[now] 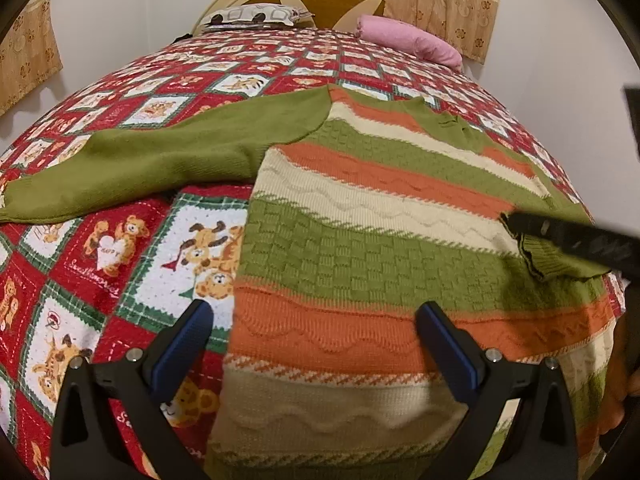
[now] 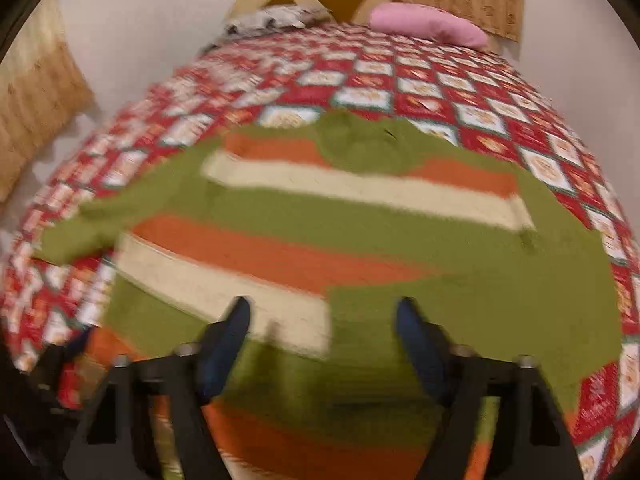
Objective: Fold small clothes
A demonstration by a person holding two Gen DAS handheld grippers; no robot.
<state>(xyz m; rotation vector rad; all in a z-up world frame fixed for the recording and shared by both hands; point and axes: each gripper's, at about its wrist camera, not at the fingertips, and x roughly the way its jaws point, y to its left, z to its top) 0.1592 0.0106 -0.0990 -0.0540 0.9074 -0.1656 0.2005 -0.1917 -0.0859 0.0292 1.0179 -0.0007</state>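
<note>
Chunky green, orange and cream striped knit sweater (image 1: pixel 360 240) looks soft, floppy; I'd pinch the left sleeve cuff. Both grippers, left (image 1: pixel 316 332) and right (image 2: pixel 322 332), have jaws apart.

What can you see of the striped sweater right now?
The sweater is a knit with green, orange and cream bands in textured stitches, with plain green sleeves and collar. It lies face-up on the quilt. One sleeve stretches out flat to the side; the other's cuff is folded over the body, under the right gripper's finger. The left gripper is open above the hem.
</note>
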